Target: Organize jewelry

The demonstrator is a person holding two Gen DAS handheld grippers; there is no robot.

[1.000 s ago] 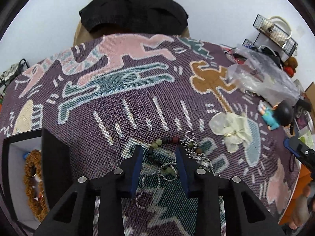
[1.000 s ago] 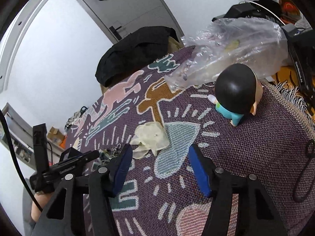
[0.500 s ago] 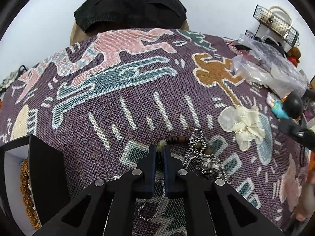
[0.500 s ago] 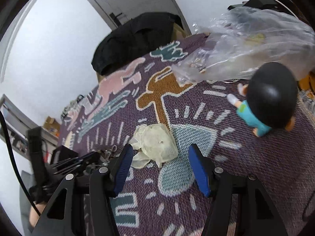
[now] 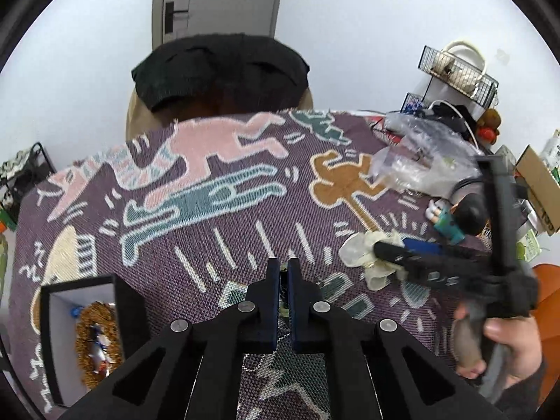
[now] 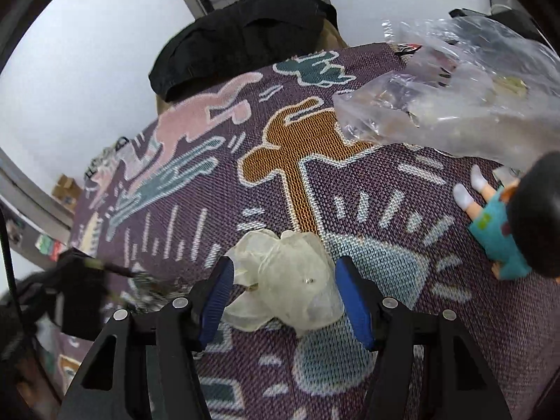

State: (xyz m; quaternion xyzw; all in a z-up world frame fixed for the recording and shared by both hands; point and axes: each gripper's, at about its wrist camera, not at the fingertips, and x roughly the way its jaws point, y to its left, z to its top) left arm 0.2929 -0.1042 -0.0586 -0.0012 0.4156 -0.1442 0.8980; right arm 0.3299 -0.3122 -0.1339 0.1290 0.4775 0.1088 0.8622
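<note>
Left gripper (image 5: 284, 269) pinched nearly closed on beaded chain (image 5: 284, 309), lifted over patterned cloth (image 5: 224, 245); we carry it slowly left to black box (image 5: 129, 301). Right gripper (image 6: 284, 285) wide open, straddling cream fabric flower (image 6: 285, 276), holding nothing; we centre before closing.

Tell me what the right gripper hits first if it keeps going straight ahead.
Likely the cream translucent fabric flower, lying on the purple woven cloth between the open right gripper fingers; depth is uncertain.

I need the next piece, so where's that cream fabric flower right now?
In the right wrist view, the cream fabric flower lies on the patterned blanket between the open right gripper's fingers, left of the doll.
</note>
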